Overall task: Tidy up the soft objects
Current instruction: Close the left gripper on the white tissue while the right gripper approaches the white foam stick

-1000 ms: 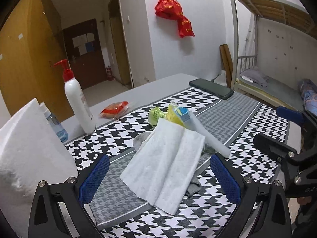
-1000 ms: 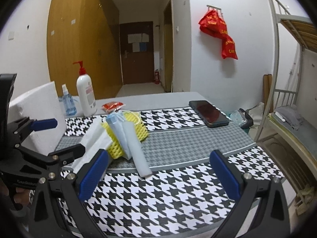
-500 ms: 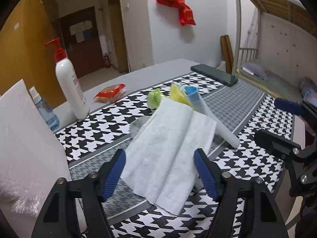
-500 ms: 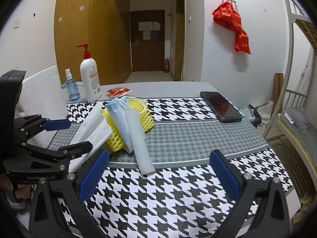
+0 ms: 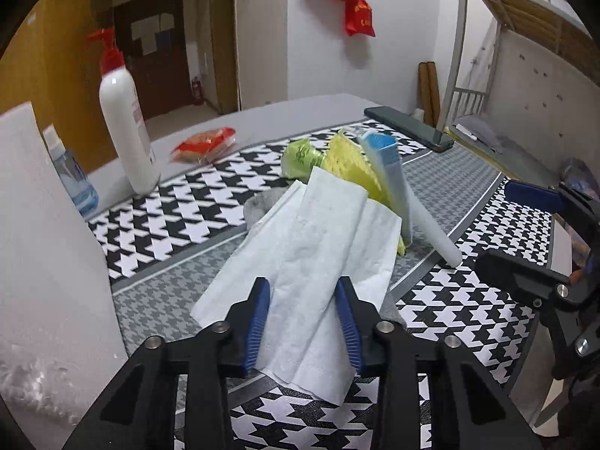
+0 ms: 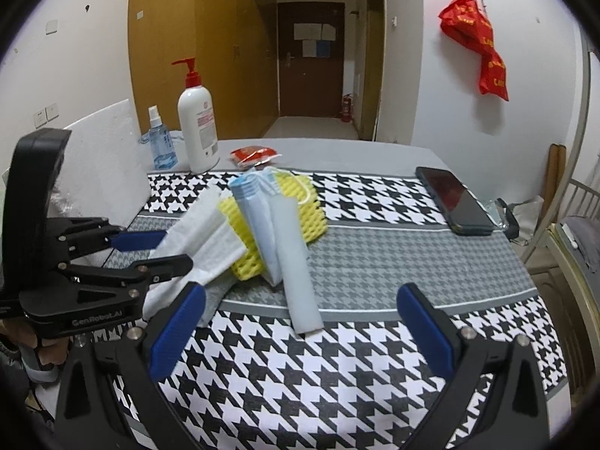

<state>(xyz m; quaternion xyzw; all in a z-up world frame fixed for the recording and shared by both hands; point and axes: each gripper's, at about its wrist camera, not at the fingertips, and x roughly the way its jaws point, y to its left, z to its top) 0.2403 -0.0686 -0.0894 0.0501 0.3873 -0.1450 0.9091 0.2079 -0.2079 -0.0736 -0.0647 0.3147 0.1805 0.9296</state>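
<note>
My left gripper has just been narrowing its jaws around the near end of the white tissue, limp, light and tearable, draped atop the soft pile mid-worktop, pads not clearly pinching yet, while my right gripper hovers wide open.

Two bottles, one phone, perhaps two tissues.
</note>
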